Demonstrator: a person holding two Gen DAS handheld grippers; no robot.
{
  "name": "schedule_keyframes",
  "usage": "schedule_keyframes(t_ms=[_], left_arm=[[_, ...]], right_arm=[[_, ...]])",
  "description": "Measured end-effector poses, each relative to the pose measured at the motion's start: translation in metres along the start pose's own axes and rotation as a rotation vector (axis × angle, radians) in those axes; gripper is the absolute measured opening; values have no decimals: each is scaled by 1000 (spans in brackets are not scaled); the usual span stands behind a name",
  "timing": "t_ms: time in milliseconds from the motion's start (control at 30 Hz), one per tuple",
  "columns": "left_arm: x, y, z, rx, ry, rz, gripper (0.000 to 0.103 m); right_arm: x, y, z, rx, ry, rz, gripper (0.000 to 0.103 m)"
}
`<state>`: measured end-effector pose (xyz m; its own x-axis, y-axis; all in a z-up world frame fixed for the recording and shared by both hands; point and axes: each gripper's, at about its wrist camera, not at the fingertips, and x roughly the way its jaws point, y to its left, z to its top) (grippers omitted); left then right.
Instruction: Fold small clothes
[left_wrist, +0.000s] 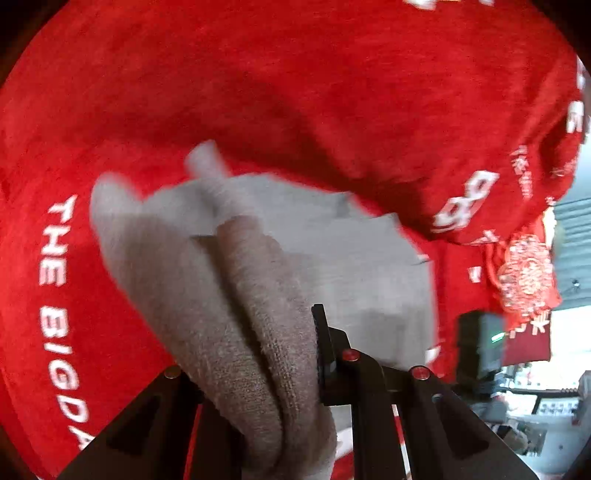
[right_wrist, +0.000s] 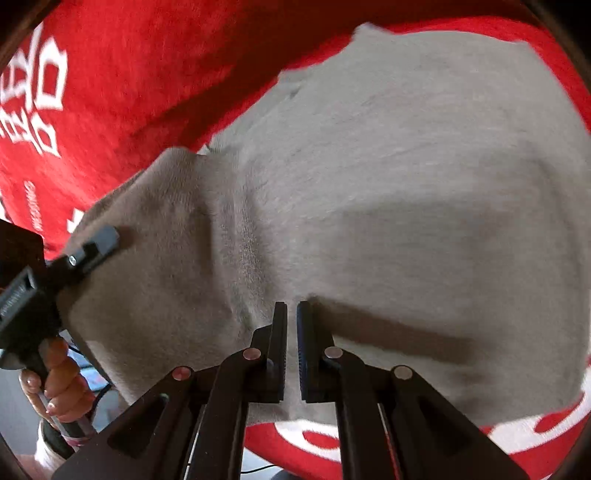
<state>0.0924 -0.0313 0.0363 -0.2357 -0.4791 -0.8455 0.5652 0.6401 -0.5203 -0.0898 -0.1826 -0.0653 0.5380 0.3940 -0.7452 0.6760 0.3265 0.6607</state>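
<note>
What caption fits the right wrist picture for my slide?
Right claw, nearly shut, hovers over a grey cloth on a red printed blanket while the left claw grips its edge.

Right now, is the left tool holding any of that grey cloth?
Yes, in the left wrist view a thick fold of the grey garment is bunched between the fingers of the left gripper, above the red printed cloth.

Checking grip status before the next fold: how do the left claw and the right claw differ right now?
The left claw is clamped on a thick bunched fold of the grey garment; the right claw grips nothing visible, its jaws nearly closed with a narrow gap. Left lifts cloth; right sits over the flat part. Both are black, above the red cloth.
</note>
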Motion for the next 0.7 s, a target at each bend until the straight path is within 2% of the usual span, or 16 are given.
schedule_keyframes(t_ms=[133,200,267,367,533,600,700], left_arm=[[12,-70,9,94,4,-15,17],[24,-112,7,186,6,1,17],[47,-153,2,278,10,54,17],[91,-194,-5,347,55,113,17],[171,-220,-23,431,155,282,18],[184,-223,-30,455,160,345,24],[181,-242,-40,532,115,370,47]], right_arm=[[-44,-34,-3,61,-59,63,6],[-63,-52,-4,90,-89,78,6],[-75,-69,-10,123,-104,89,6],[-83,-105,-16,213,-107,93,7],[-90,-144,-30,308,-106,132,7],[-96,-155,-33,325,-109,161,7],[-94,-159,-36,343,-112,186,7]])
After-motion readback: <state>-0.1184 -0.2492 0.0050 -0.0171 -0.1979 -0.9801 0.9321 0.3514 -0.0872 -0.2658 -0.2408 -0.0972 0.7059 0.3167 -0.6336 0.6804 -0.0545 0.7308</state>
